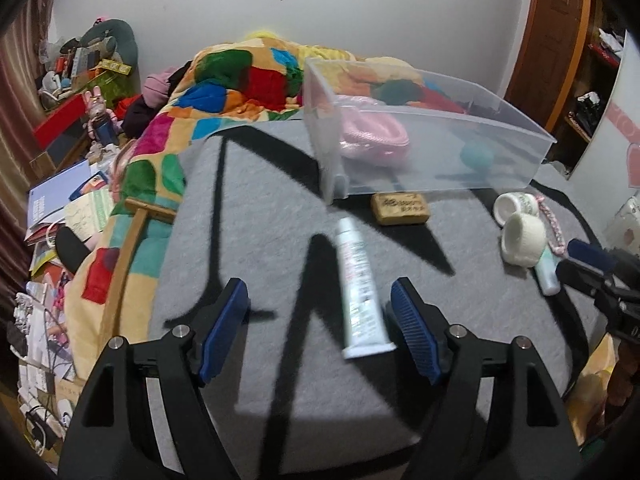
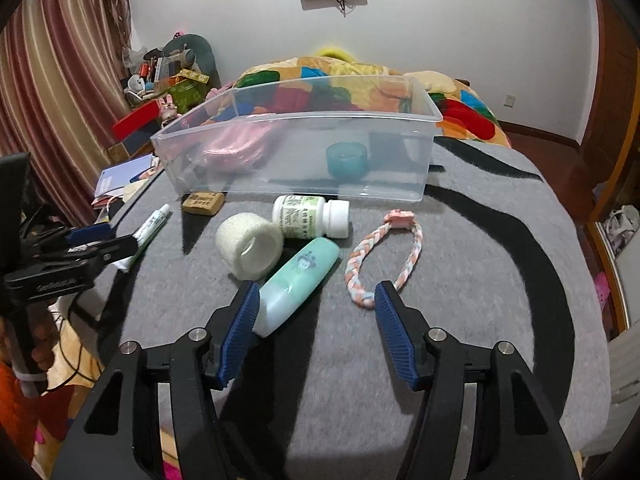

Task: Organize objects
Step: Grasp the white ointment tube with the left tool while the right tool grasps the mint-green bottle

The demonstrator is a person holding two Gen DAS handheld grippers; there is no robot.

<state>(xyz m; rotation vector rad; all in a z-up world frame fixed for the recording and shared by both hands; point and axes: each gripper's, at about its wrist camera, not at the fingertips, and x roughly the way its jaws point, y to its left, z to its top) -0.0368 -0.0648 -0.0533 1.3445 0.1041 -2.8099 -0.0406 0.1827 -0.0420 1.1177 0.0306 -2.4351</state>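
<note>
A clear plastic bin [image 1: 500,152] [image 2: 280,178] stands on the grey blanket and holds a pink coiled item [image 1: 372,136] [image 2: 236,146] and a teal cap [image 1: 476,156] [image 2: 346,158]. My left gripper [image 1: 320,312] is open, with a white tube [image 1: 360,288] [image 2: 150,228] lying between its fingers, near the right one. My right gripper [image 2: 316,300] is open over the base of a mint-green bottle [image 2: 296,280] [image 1: 547,274], whose end is by the left finger. A white tape roll [image 2: 248,246] [image 1: 522,238], a white pill bottle [image 2: 310,216] [image 1: 514,204], a braided band [image 2: 384,264] [image 1: 552,224] and a brown block [image 2: 203,202] [image 1: 400,208] lie nearby.
A colourful quilt [image 1: 240,80] [image 2: 460,100] is bunched behind the bin. A wooden stick [image 1: 128,248] lies at the blanket's left edge. Cluttered books, papers and toys [image 1: 60,200] fill the floor on the left. A wooden door [image 1: 556,32] stands at the right.
</note>
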